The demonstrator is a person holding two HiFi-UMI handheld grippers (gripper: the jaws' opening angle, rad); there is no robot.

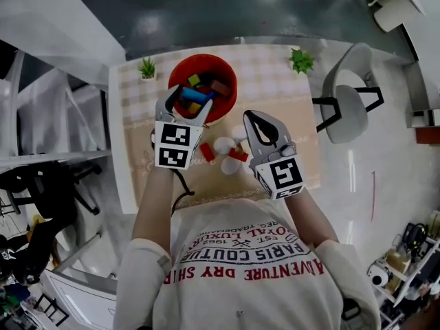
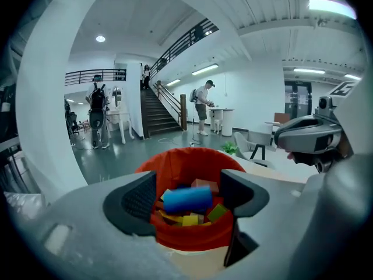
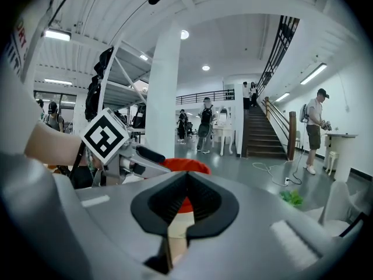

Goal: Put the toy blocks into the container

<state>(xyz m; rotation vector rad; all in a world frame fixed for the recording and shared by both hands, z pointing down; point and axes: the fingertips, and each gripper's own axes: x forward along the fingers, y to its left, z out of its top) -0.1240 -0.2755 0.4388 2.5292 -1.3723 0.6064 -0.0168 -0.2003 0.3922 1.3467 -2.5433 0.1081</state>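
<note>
A round red container (image 1: 225, 66) is seen at the far side of the surface (image 1: 289, 95), which is covered with a pale checked cloth. Inside it a loose heap of toy blocks is piled: a yellow block (image 2: 189, 219), a green block (image 2: 217, 212) and a brown block (image 2: 204, 185) can be made out. On top of them lies a blue cylinder (image 2: 187, 199), set crosswise with a smooth, slightly glossy side.

The left gripper (image 1: 185, 105) is held at the near edge of the container, pointed into it. Its jaws are spread wide. The blue cylinder is framed between them, but a narrow gap is left at each end, so nothing is gripped.

The right gripper (image 1: 256, 119) is held to the right of the container and nearer. Its jaws are closed together, tip to tip, with nothing between them. Past its tips the red rim of the container is seen, with the left gripper to the left.

Below and between the two grippers, on the surface, more pieces are left outside the container: a red block (image 1: 207, 151), a second red block (image 1: 238, 155) and some white rounded pieces (image 1: 223, 144), all lying close together.
</note>
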